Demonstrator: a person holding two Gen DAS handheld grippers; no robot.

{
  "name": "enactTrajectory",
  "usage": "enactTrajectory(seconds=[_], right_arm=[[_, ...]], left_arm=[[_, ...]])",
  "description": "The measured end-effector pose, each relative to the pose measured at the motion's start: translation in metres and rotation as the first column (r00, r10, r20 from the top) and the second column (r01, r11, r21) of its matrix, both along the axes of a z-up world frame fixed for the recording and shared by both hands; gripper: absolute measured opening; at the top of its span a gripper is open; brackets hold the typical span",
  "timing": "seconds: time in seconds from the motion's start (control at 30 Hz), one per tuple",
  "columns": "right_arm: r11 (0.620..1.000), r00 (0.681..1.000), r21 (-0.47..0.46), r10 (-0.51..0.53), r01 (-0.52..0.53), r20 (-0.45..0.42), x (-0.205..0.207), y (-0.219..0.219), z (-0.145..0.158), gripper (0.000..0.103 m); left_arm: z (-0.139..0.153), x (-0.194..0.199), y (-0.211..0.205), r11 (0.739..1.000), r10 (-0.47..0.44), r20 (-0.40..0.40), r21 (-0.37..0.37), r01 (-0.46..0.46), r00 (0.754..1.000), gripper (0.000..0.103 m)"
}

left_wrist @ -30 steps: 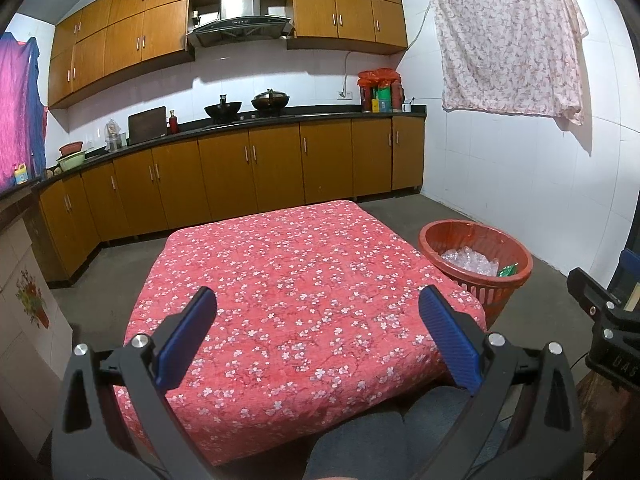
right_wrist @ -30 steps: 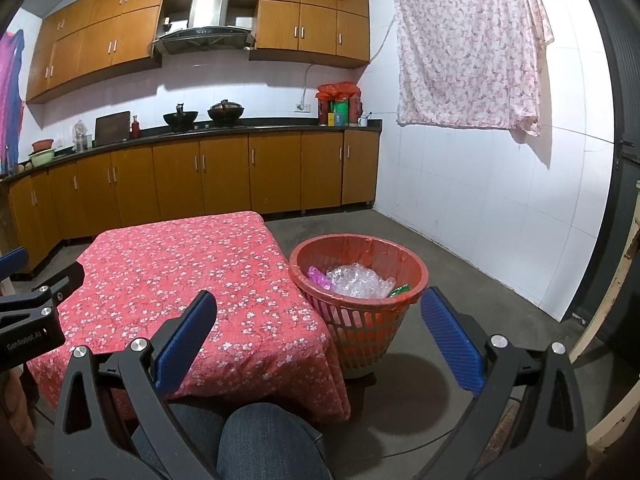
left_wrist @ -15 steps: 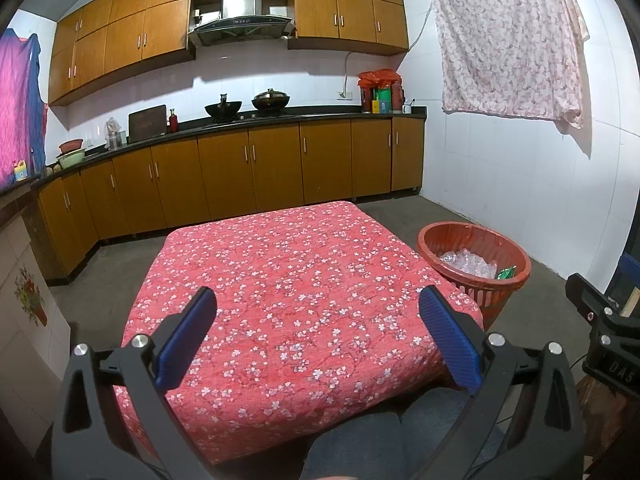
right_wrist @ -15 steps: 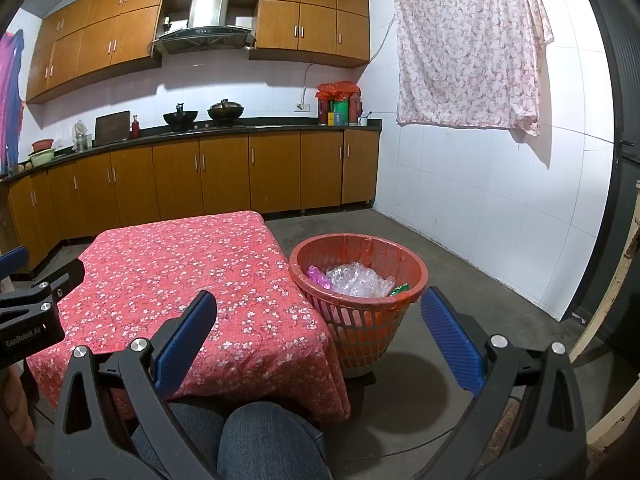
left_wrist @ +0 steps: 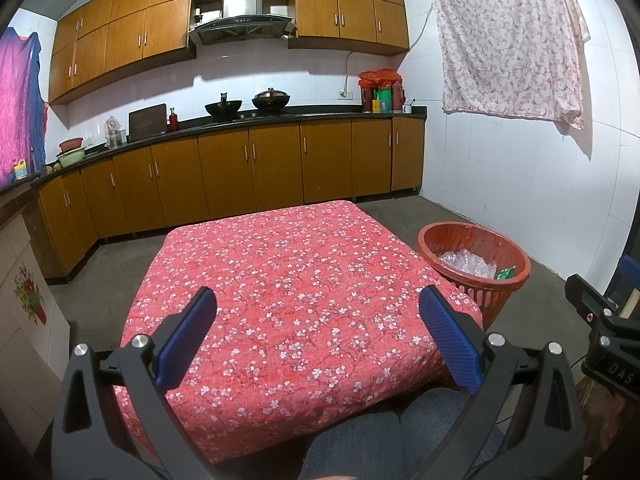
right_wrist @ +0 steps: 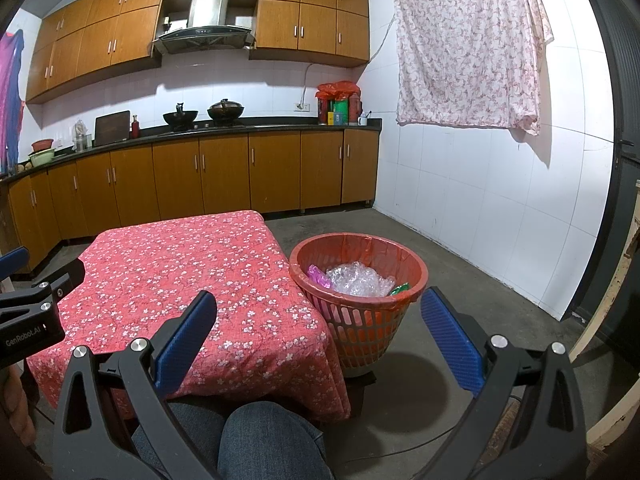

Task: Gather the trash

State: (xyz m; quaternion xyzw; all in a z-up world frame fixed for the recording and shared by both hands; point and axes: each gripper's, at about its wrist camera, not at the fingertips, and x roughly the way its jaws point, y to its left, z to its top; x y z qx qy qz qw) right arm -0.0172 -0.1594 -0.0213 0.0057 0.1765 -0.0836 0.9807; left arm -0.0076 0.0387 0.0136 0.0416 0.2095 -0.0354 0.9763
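Note:
An orange-red plastic basket (right_wrist: 360, 320) stands on the floor beside the table's right edge; it also shows in the left wrist view (left_wrist: 516, 280). Inside lie crumpled clear plastic (right_wrist: 356, 280), a pink wrapper (right_wrist: 318, 272) and a green wrapper (right_wrist: 400, 289). The table (left_wrist: 296, 280) wears a red floral cloth with nothing on it. My left gripper (left_wrist: 316, 320) hangs open over the table's near edge. Open too, my right gripper (right_wrist: 318, 320) sits near the table's right corner, short of the basket. Neither holds anything.
A person's jeans-clad knees (right_wrist: 260, 440) sit under the table's near edge. Brown kitchen cabinets (left_wrist: 248, 172) and a counter with woks run along the back wall. A floral cloth (right_wrist: 468, 48) hangs on the white tiled wall at right. Grey concrete floor (right_wrist: 460, 280) surrounds the basket.
Both views have barely shifted; the left wrist view drifted slightly. Both grippers stay open and empty.

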Motion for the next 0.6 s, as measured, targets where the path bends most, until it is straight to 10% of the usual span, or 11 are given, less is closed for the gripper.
enactTrajectory(seconds=[0.6], right_arm=[[1.000, 1.000, 0.000, 0.000, 0.000, 0.000, 0.0000, -0.0004, 0.0004, 0.101]], left_arm=[[0.0003, 0.0006, 0.0009, 1.000, 0.001, -0.001, -0.001, -0.001, 1.000, 0.099]])
